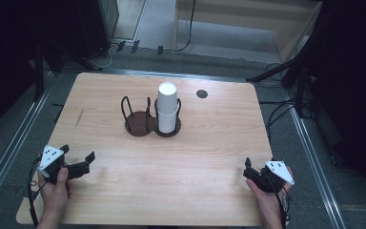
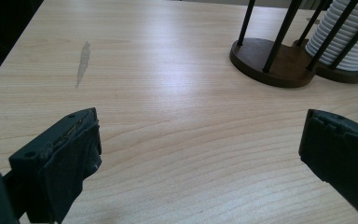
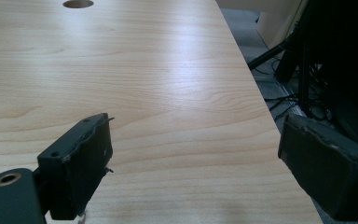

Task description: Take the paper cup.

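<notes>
Both grippers parked at the near corners, nothing in hand. Left gripper (image 1: 78,161): jaws wide apart, empty, bare wood between them. Right gripper (image 1: 250,171): jaws also apart and empty, pointing along the table's (image 1: 209,143) right edge.

Stack of white paper cups (image 1: 167,107) stands upright in the right ring of the dark twin cup holder (image 1: 152,125), mid-table toward the far side, well apart from both sets of fingers. Left ring is empty.

Likely next step is the reach. Come in level, above the holder's wire posts (image 2: 282,35), and straddle the top cup below its rim. Close gently; paper crushes. Lift straight up so the stack doesn't drag along.
</notes>
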Motion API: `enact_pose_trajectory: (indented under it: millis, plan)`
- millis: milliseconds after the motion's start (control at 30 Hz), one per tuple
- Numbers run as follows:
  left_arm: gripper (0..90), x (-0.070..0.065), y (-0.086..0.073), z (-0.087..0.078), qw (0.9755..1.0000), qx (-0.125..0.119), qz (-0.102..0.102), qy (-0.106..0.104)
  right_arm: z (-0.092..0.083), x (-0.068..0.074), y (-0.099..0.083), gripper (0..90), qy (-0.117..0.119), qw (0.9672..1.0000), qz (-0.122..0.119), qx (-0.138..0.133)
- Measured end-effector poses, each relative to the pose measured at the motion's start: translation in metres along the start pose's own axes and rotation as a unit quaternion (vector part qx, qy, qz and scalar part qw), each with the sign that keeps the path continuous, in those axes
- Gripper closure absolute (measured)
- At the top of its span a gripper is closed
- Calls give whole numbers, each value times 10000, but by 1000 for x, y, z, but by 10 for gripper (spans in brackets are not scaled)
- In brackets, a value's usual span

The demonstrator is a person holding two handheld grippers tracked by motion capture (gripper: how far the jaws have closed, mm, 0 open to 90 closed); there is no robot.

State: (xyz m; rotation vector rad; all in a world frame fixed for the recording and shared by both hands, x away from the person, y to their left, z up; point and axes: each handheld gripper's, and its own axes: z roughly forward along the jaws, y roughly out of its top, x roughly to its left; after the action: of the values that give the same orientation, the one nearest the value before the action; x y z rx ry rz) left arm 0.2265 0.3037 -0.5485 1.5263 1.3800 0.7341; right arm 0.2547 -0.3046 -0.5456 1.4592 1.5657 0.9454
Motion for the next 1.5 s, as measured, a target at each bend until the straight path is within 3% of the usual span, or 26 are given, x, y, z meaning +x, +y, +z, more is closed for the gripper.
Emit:
enact_pose_trajectory:
  millis: [367,533,667,867,1000,1400,1500]
  plan:
    - [0,0,0,1,10000,14,7,-20,0,0,1,92,-28,10000,-78,31]
    - [0,1,1,2,10000,52,31,-10,-2,-3,6,109,-149,9998,97,-13]
    - [0,1,1,2,10000,36,6,-18,-2,1,11,111,-134,9999,58,-17]
    - [0,5,1,1,9999,-9,-131,-109,-6,18,25,116,85,9999,-92,-68]
    - [0,7,2,1,9996,-5,-218,-174,-6,27,35,118,242,9996,65,-99]
    - [0,10,2,0,9991,-1,-318,-296,-1,62,68,118,630,9976,32,-271]
    - [0,11,2,-1,9989,-11,-352,-306,1,69,77,118,756,9965,142,-315]
